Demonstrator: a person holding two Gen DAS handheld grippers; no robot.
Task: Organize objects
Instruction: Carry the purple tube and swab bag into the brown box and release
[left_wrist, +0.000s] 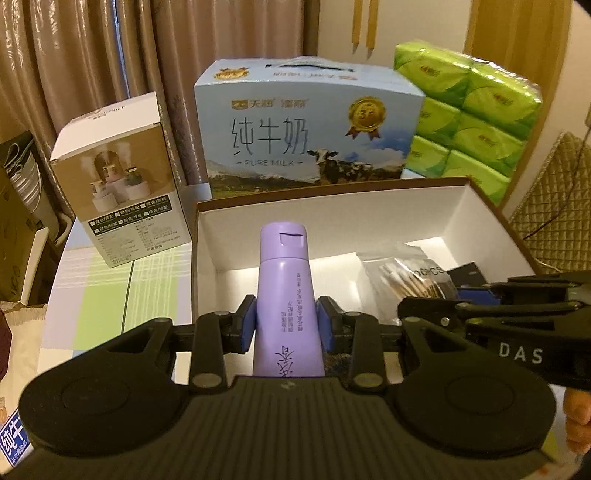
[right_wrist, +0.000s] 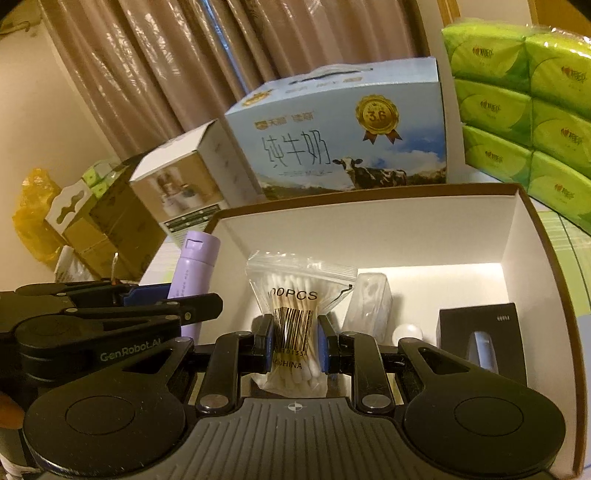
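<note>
Landmark: the open white storage box (left_wrist: 332, 218) on the desk (left_wrist: 110, 280); every place below is read from it.
Left gripper (left_wrist: 286, 325): jaws closed snugly on the purple tube (left_wrist: 284, 291), pads pressed to both its sides, opening narrow.
Purple tube: hanging over the box's left end, cap toward the far wall, long axis running straight out along the jaws.
Right gripper (right_wrist: 293, 341): jaws pinched tight on the bag of cotton swabs (right_wrist: 293, 325), gripped across the barcode.
Bag of cotton swabs: above the box's middle, upright, zip edge toward the far wall.
Already in the box: a clear case (right_wrist: 369, 306), a white ball (right_wrist: 406, 332) and a black carton (right_wrist: 484, 339), all on the right half.
Key relation: both loads sit over the box, side by side; the left hand has bare floor beneath it, the right is crowded by the clear case.
Likely next: lower and let go, tube first, probably.
Behind the box: milk carton (left_wrist: 314, 129), green tissue packs (left_wrist: 472, 114), humidifier box (left_wrist: 122, 192).
</note>
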